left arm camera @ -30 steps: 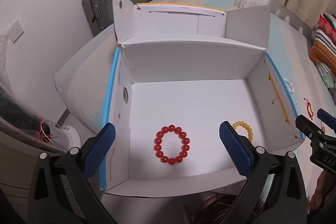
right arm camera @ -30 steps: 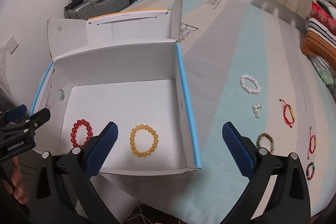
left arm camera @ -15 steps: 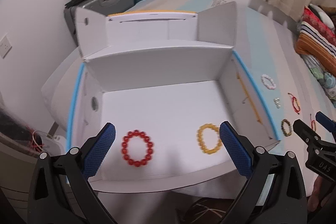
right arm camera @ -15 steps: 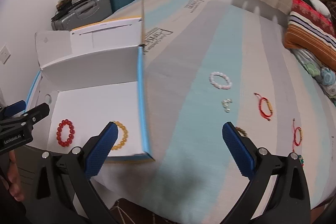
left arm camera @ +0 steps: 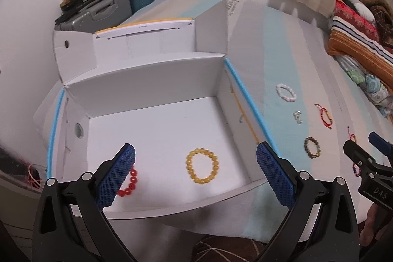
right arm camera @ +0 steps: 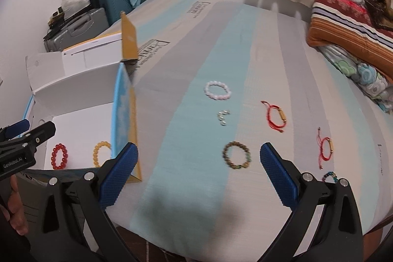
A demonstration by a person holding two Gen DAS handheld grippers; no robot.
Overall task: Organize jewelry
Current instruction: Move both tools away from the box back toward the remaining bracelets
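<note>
Two bracelets [left arm camera: 202,165] lie in the box [left arm camera: 157,80]; right of it, six more pieces wait on the bed [right arm camera: 186,188]. Both grippers, left [left arm camera: 195,174] and right [right arm camera: 198,171], gape empty. Beads could roll from a shallow pinch, and the sheet could bunch.

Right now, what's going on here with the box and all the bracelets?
Jewelry is being sorted from the striped bedspread into the open white cardboard box. A red bead bracelet and a yellow bead bracelet already lie inside. Both the left gripper and the right gripper are open and empty. The right one faces the brown bead bracelet on the bed.
</note>
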